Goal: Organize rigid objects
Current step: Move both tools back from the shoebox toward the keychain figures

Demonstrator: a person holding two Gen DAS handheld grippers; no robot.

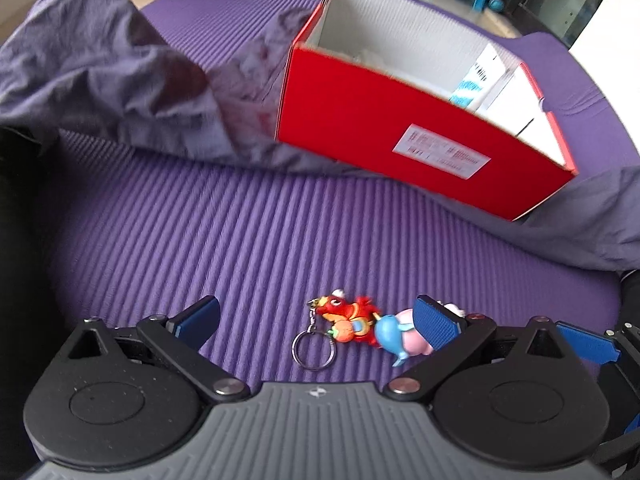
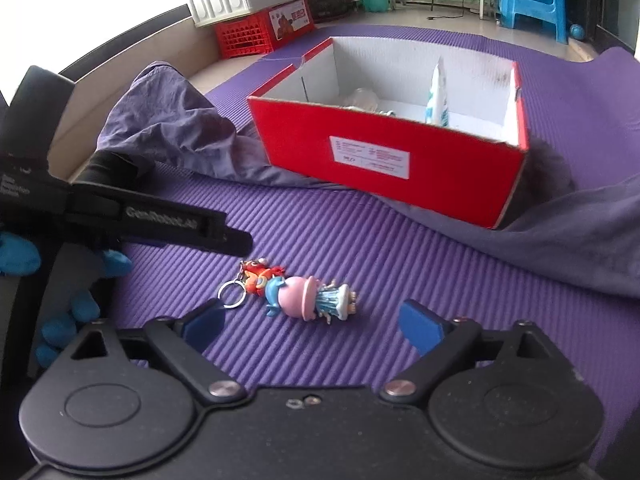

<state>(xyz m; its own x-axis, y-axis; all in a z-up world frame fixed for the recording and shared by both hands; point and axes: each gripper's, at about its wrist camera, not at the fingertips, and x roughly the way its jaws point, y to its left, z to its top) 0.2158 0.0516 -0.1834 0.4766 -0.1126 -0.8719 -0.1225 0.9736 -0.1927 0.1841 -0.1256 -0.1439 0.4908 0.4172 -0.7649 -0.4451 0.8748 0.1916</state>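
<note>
Left to right across the purple ribbed mat (image 2: 320,236). At the left edge lies a crumpled grey-purple cloth (image 2: 176,128), partly under the red cardboard box (image 2: 384,160), which stands open-topped toward the far middle of the mat with a few items already inside, among them an upright white-and-blue tube (image 2: 437,96).

On the bare near part of the mat lie the two pieces that, by judgement, remain to be stowed: a red keychain charm (image 1: 348,318) with its metal ring (image 1: 313,346) on the left, and, touching its right end, a pink-and-blue figurine (image 2: 308,298). Together they form one row whose long axis runs left–right, roughly parallel to the box's near wall.

Left gripper (image 1: 318,320): jaws spread wide, holding nothing; the charm sits between its fingers, just ahead of them, while the figurine lies against the inner face of its right finger. Right gripper (image 2: 312,326): jaws likewise wide apart and empty; the figurine lies centred just ahead of its gap, long axis crosswise to the fingers.

Judgement: each tool is nearest one piece (left to the charm, right to the figurine), so a short forward advance and a closing across the row's narrow width would suit either. The box lies beyond, well apart from both pieces.
</note>
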